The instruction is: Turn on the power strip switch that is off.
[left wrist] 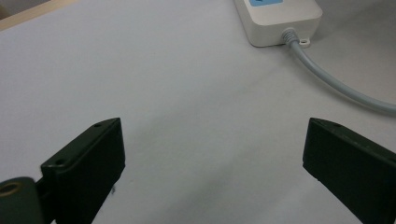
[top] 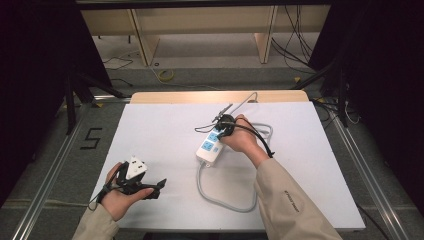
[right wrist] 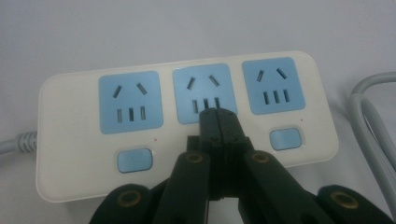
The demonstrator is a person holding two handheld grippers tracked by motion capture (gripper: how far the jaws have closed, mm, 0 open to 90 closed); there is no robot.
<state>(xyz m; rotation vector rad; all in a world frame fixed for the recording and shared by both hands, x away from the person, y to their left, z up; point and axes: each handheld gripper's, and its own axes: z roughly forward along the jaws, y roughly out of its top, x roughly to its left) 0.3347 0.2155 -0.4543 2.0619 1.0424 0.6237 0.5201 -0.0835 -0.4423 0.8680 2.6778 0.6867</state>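
Jaws pressed together, the right gripper (right wrist: 218, 122) bears on the white 3-socket power strip with blue faces (right wrist: 74, 140), likely its middle switch; left gripper (left wrist: 212, 172) waits spread over the white desk (left wrist: 187, 93).

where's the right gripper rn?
The right gripper sits jaws closed over the power strip, tips at the middle socket; in the high view it is just right of table centre.

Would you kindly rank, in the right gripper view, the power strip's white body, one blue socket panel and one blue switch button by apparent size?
1. White body, largest.
2. Blue socket panel.
3. Blue switch button, smallest.
The three socket panels look alike in size, as do the two visible buttons.
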